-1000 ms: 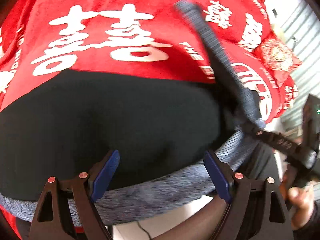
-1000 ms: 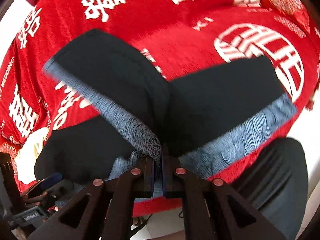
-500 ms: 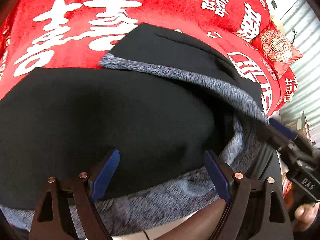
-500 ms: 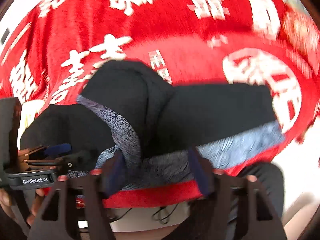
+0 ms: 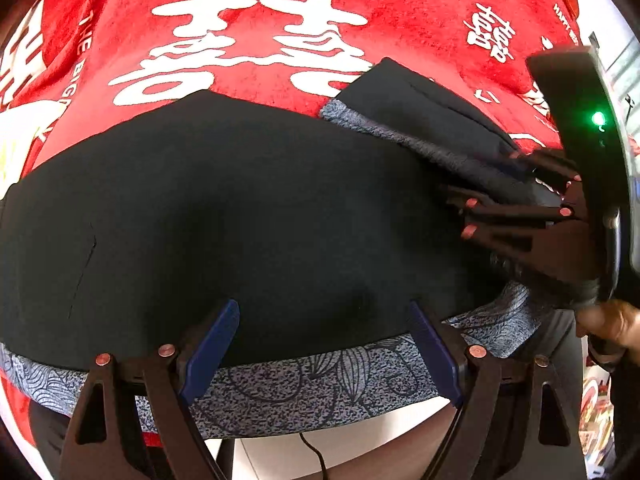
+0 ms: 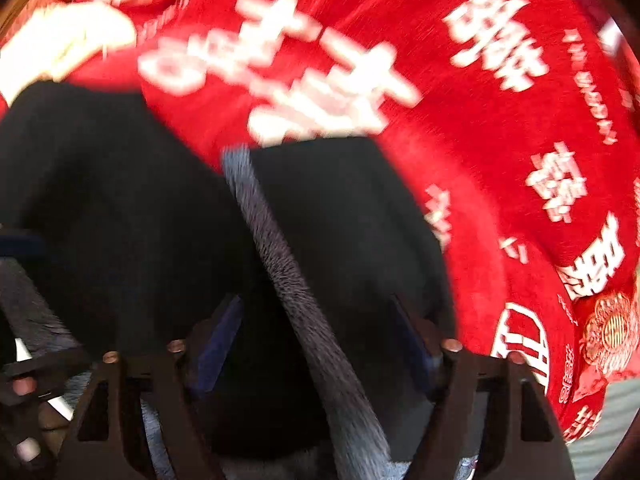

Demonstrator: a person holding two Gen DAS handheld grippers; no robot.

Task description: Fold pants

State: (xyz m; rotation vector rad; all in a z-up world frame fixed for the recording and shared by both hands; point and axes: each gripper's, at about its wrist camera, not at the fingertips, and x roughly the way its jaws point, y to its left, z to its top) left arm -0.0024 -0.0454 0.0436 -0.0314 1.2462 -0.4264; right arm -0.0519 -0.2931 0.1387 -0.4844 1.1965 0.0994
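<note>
Black pants with a grey patterned waistband lie on the red blanket. One leg is folded over at the right, its grey lining showing. My left gripper is open and empty above the waistband. My right gripper is open over the folded leg and its grey edge; it also shows in the left wrist view, low over the fold at the right. The right wrist view is blurred.
The red blanket with white characters covers the surface beyond the pants. A red embroidered cushion lies at the right edge. The near table edge and a cable show below the waistband.
My right gripper let go of the pant leg and opened. The leg dropped folded across the pants. The right gripper swung over the fold. My left gripper stayed open.
</note>
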